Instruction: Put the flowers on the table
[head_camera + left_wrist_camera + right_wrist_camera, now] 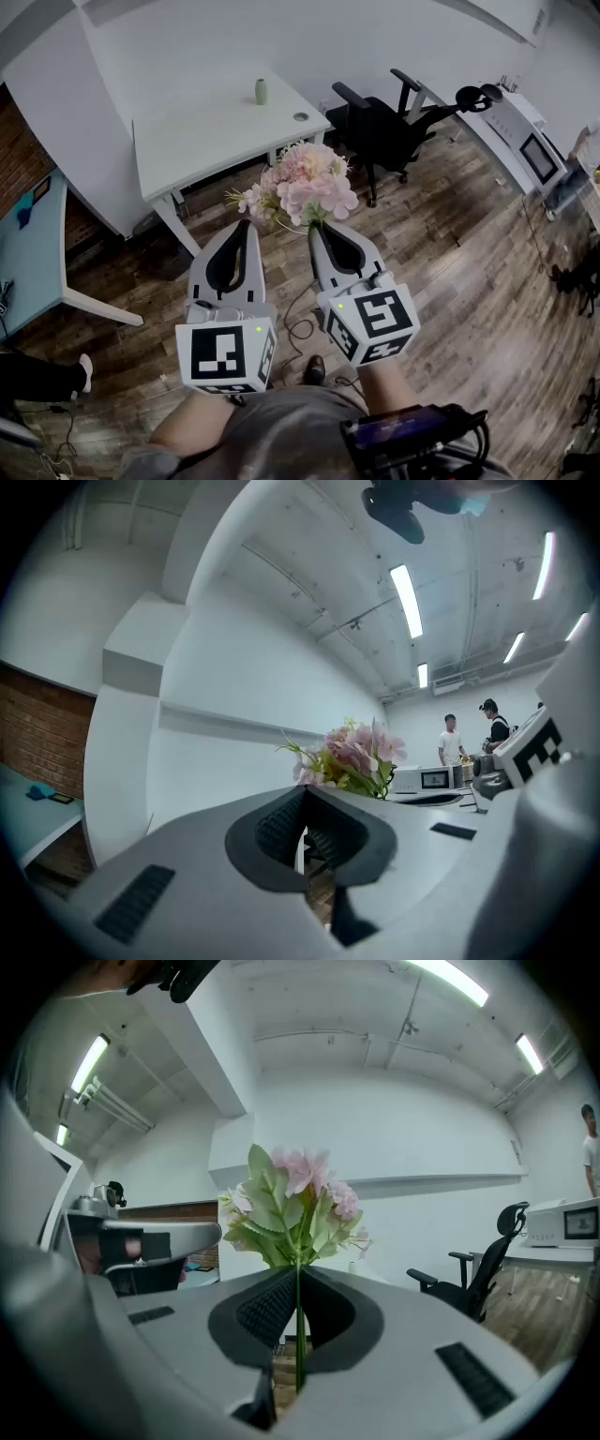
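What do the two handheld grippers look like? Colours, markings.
Both the left gripper and right gripper are light grey moulded shells with black ribbed pads inside the fingers. Each carries a white cube with black square markers and a small green light. The person wears a grey top.

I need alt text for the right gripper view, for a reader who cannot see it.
The right gripper is shut on the thin green stem of a bunch of pink flowers, held upright above its jaws. Behind are a white wall and, at right, a black office chair.
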A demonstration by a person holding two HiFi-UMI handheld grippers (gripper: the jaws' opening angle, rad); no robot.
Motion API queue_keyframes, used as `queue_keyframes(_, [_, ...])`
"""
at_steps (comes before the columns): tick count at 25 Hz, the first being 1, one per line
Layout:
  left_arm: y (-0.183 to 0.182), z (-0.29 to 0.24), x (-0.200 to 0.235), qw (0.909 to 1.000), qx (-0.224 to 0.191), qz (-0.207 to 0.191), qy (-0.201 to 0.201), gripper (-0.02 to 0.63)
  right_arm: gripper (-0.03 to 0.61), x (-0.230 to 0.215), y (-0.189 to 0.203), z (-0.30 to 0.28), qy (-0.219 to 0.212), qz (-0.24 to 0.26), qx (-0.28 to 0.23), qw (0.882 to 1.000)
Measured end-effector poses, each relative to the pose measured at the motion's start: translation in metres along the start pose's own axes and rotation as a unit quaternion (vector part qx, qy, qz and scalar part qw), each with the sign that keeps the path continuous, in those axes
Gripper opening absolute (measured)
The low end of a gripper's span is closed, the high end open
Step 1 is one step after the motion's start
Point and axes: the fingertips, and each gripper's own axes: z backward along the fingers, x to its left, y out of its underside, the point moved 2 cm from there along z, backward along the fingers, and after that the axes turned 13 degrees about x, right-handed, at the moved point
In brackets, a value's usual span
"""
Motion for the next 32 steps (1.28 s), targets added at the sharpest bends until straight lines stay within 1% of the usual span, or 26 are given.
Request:
queue_keyframes(7, [0.001,-0.018,-0.027,0.9999,0.006,-0.007,0.004,0.008,0.018,-0.028,0.005,0.006,0.000,-0.005,-0.001,1.000])
queue_keyframes(11, [-0.004,-0.032,-0.047,0.9998,0.008,-0.016,0.005,0.008,0.018,-0.049,0.005,0.009,-0.004,-0.012,-0.005,1.000])
queue_keyframes(17, [-0.005,-0.046,-0.073,0.9996,0.005,-0.026,-0.003,0.008,0.018,-0.075,0.007,0.016,-0.016,-0.013,-0.017,1.000])
queue_keyframes(22, [-0.002,-0.059,-0.094,0.9995,0.009,-0.030,-0.008,0.008,0.018,-0.100,0.009,0.017,-0.031,-0.027,-0.025,0.999])
queue_keyframes(27, [0.006,-0.070,-0.090,0.9993,0.023,-0.022,-0.018,0.008,0.018,-0.106,0.012,0.007,-0.039,-0.034,-0.013,0.999])
queue_keyframes(32, [0.016,-0.091,-0.075,0.9991,0.036,-0.013,-0.018,0.008,0.018,-0.111,0.021,-0.021,-0.045,-0.041,0.006,0.998])
